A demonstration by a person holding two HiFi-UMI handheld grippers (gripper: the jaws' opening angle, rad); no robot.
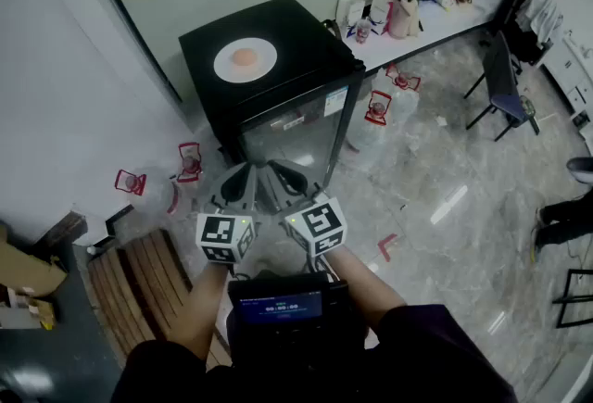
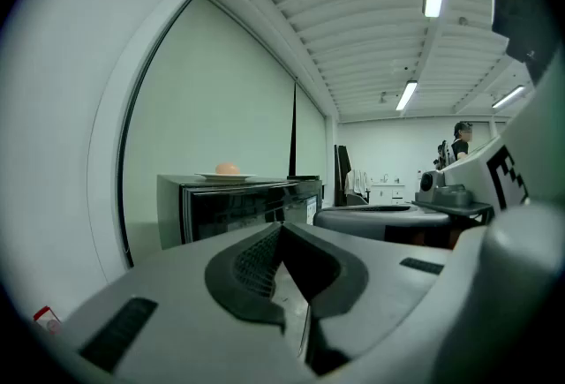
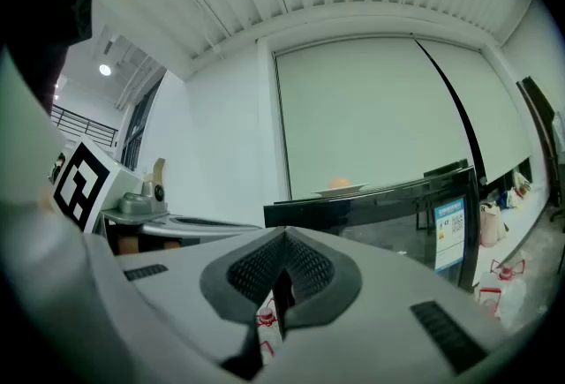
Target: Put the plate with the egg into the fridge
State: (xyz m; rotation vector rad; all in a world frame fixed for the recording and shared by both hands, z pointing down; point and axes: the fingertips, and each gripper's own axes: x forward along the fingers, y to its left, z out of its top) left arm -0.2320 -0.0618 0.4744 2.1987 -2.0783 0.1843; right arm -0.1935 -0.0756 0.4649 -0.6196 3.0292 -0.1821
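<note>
The plate (image 1: 246,60) with the egg (image 1: 245,56) sits on top of the black mini fridge (image 1: 306,40), straight ahead of both grippers and above their level. The fridge's glass door (image 1: 292,137) faces the person and appears closed. The left gripper (image 1: 239,181) and right gripper (image 1: 283,179) are held side by side, both clenched on nothing, well short of the fridge. The plate lies slightly toward the left gripper's side, so that one is probably nearer, though only marginally.
</note>
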